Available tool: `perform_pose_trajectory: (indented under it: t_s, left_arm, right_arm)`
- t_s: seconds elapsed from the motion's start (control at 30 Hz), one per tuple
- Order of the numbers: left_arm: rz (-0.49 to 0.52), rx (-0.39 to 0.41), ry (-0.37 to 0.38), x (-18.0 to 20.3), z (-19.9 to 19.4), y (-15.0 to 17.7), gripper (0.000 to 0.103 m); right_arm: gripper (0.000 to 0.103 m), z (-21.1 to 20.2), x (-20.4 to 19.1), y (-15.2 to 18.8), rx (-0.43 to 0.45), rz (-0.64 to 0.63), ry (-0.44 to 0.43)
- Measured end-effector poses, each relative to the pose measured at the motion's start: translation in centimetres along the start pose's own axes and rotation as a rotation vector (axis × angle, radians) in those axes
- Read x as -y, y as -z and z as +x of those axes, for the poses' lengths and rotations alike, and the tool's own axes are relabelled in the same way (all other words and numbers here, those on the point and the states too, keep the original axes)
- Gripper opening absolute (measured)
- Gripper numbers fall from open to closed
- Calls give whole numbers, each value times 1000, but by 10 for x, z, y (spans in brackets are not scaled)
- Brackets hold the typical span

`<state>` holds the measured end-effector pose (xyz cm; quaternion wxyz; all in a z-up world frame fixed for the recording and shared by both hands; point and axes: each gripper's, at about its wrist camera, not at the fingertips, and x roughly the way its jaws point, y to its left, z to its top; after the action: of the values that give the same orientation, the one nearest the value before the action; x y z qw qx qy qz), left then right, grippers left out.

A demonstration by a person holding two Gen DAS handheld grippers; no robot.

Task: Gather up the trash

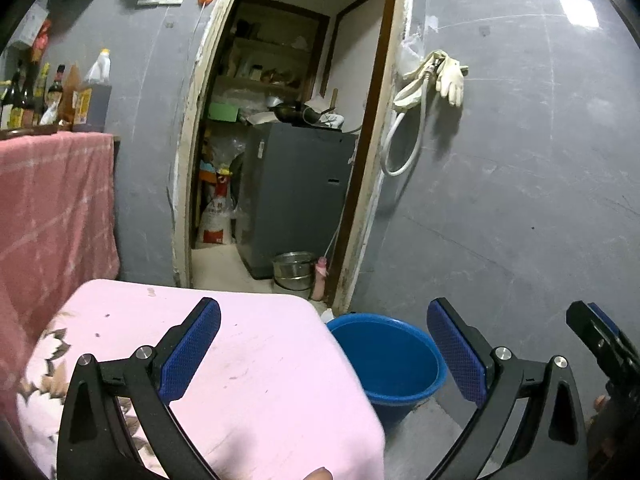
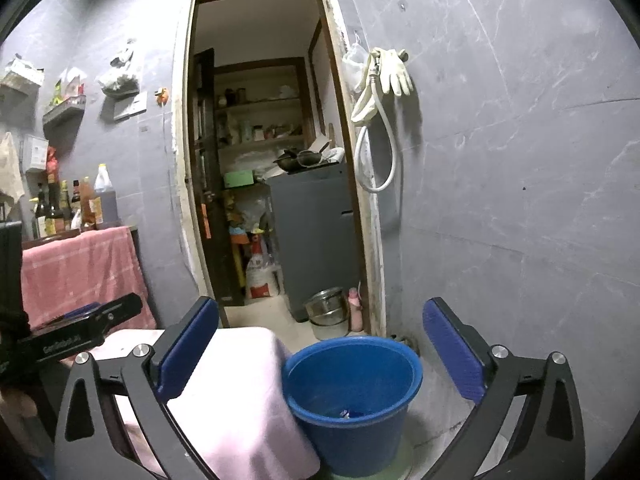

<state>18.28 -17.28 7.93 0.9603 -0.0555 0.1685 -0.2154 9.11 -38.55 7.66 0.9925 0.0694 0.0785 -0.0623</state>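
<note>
A blue plastic bucket (image 2: 352, 396) stands on the floor by the doorway, also in the left wrist view (image 1: 388, 360). A small bluish scrap (image 2: 352, 414) lies at its bottom. My right gripper (image 2: 322, 348) is open, its blue pads wide apart with nothing between them, held above and in front of the bucket. My left gripper (image 1: 324, 350) is open too and holds nothing; it hangs over the pink cloth-covered surface (image 1: 240, 360), with the bucket to its right. The right gripper's tip (image 1: 600, 336) shows at the right edge of the left wrist view.
A grey tiled wall (image 2: 520, 200) rises to the right, with a white hose and gloves (image 2: 384, 80) hung on it. The open doorway (image 2: 272, 160) leads to a store room with a grey appliance (image 2: 316, 232) and a metal pot (image 2: 326, 312). Bottles (image 2: 72, 204) stand at left above a red towel (image 2: 80, 272).
</note>
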Motion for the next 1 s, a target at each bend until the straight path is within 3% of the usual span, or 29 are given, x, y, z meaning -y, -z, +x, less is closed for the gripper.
perform_pose_trajectory:
  t_s: [0.47, 1.0]
  left_arm:
    - [29, 22, -34, -5, -68, 29, 101]
    - [23, 7, -104, -18, -115, 69, 101]
  right_arm:
    - [103, -58, -26, 14, -14, -6, 12]
    - [103, -99, -42, 41, -38, -7, 30]
